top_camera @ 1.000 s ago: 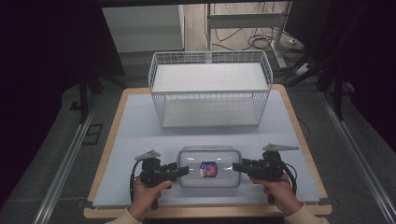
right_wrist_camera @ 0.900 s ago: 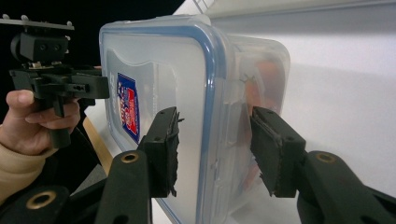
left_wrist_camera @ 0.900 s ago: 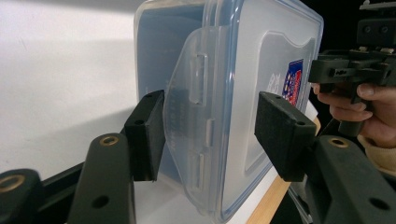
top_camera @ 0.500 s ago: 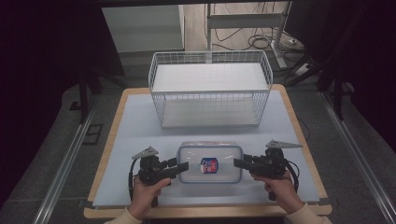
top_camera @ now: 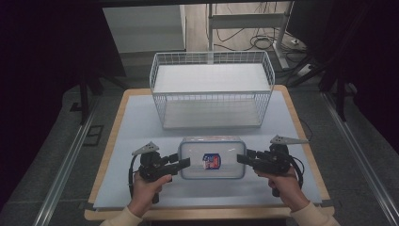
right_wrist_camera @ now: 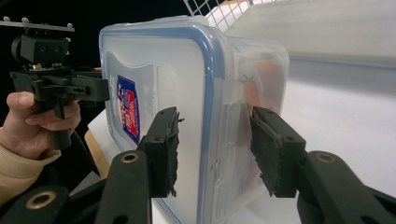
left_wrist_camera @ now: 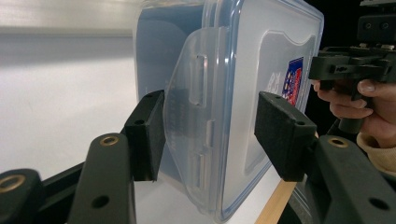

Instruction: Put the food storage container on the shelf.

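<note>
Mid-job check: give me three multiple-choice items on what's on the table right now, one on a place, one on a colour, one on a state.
1. Where is the white wire basket?
A. On the far side of the clear plastic lidded box
B. Left of it
C. Under it

2. What colour is the box's lid seal?
A. Green
B. Blue
C. Yellow

3. How is the box held?
A. By the left gripper alone
B. Not held
C. Clamped at both ends, left gripper and right gripper

Answers: 1 A, the high view shows the basket beyond the box. 2 B, the right gripper view shows a blue rim. 3 C, each gripper view shows pads against an end latch.
</note>
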`<state>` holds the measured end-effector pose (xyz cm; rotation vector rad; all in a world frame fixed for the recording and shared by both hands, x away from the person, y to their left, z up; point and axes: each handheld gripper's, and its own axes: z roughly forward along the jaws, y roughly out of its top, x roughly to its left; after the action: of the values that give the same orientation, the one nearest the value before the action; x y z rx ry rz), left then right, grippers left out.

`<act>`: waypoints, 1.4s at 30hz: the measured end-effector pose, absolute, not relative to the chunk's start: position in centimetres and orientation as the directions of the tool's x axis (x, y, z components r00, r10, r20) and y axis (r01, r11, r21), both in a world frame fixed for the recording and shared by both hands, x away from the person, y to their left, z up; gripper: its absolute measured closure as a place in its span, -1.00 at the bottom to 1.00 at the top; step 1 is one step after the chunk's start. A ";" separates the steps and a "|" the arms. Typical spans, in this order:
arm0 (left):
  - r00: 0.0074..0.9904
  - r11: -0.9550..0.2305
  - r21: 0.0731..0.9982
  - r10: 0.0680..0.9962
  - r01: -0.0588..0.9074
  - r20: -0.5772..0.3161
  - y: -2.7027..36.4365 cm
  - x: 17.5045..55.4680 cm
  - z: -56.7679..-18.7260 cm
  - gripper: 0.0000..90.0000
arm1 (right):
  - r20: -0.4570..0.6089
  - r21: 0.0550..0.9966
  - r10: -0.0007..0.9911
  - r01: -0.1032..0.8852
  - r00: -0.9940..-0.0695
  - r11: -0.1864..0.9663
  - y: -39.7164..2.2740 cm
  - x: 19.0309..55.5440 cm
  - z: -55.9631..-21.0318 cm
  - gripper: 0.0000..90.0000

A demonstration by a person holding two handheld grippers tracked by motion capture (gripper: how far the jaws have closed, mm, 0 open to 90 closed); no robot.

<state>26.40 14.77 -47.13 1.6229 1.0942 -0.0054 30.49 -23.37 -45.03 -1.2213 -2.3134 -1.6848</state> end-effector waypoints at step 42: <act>0.617 0.064 0.830 0.637 0.555 -0.462 15.7 32.3 -38.2 -0.01 | 0.367 0.864 0.567 0.496 -0.737 0.087 -22.4 35.8 -36.1 0.18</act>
<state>32.32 15.69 -38.17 1.5941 1.0178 0.0826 35.77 -22.44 -36.11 -1.1573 -2.3610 -1.8303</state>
